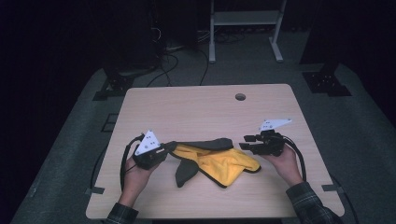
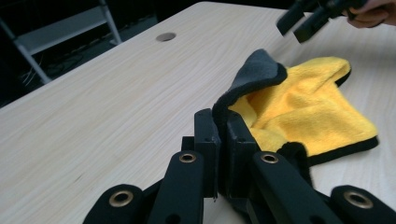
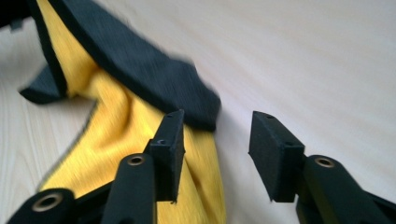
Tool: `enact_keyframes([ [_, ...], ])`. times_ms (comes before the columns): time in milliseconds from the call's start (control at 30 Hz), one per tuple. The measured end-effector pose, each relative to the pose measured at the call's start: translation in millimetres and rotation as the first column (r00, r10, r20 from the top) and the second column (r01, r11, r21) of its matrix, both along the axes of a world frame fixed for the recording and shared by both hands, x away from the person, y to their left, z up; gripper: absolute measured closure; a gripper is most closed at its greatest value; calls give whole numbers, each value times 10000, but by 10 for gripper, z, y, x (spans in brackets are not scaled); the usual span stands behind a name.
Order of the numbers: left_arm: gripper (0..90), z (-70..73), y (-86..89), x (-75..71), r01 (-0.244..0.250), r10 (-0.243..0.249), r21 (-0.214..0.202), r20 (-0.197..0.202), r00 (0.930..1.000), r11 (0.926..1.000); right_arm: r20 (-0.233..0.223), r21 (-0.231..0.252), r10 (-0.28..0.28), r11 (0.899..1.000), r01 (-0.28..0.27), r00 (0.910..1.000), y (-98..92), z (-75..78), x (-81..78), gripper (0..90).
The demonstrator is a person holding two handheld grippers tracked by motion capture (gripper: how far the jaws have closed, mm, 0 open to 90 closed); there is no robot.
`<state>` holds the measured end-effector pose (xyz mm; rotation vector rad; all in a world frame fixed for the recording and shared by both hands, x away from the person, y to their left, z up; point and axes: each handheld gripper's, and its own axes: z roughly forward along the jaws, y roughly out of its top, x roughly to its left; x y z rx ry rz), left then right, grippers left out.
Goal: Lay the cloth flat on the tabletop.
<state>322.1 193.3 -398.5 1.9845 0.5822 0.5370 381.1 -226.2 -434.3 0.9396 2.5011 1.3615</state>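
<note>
The yellow cloth (image 1: 219,164) with its dark grey backing lies crumpled near the front edge of the counter (image 1: 196,107), its long axis running from one hand to the other. The left gripper (image 1: 164,150) is clenched on the cloth's left corner, lifting that fold. The right gripper (image 1: 246,142) hovers just off the cloth's right end, fingers (image 3: 169,140) released and holding nothing; the nearest loose corner lies just below them. Behind the cloth the counter gives ample bare room for spreading.
</note>
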Motion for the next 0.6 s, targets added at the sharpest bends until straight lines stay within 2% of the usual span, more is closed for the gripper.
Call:
enact_keyframes([
  [100, 856, -31, 50, 21, -113, 113, -13, -114, 9999, 9999, -503, -417, 99, 9991, -120, 9987, 33, -138, 36, 530],
  [133, 856, -39, 58, 27, -155, 155, -37, -128, 9998, 9999, -746, -708, 175, 9972, -228, 9971, 79, -217, 56, 528],
  [233, 856, -49, 73, 37, -162, 161, -53, -201, 9997, 9999, -915, -826, 238, 9961, -314, 9955, 118, -271, 79, 543],
  [300, 856, -46, 74, 35, -175, 174, -65, -173, 9997, 9998, -1092, -805, 334, 9959, -423, 9935, 140, -301, 96, 651],
  [333, 856, -46, 75, 36, -182, 181, -72, -173, 9997, 9998, -1365, -692, 504, 9958, -603, 9894, 155, -315, 103, 779],
  [367, 856, -47, 75, 37, -192, 191, -64, -179, 9997, 9998, -1368, -711, 624, 9948, -726, 9886, 159, -317, 100, 837],
  [467, 857, -45, 82, 40, -253, 251, -68, -166, 9995, 9997, -1295, -764, 572, 9948, -675, 9899, 163, -291, 87, 866],
  [500, 857, -42, 88, 39, -280, 279, -71, -142, 9995, 9996, -1188, -720, 524, 9955, -613, 9915, 150, -264, 84, 871],
  [533, 857, -39, 92, 36, -327, 326, -106, -121, 9994, 9994, -835, -473, 308, 9983, -349, 9960, 92, -171, 69, 874],
  [567, 857, -33, 99, 33, -359, 358, -128, -92, 9993, 9993, -835, -473, 308, 9983, -349, 9960, 92, -171, 69, 874],
  [600, 857, -27, 108, 31, -396, 395, -188, -83, 9992, 9990, -597, -335, 153, 9993, -173, 9981, 54, -111, 57, 875],
])
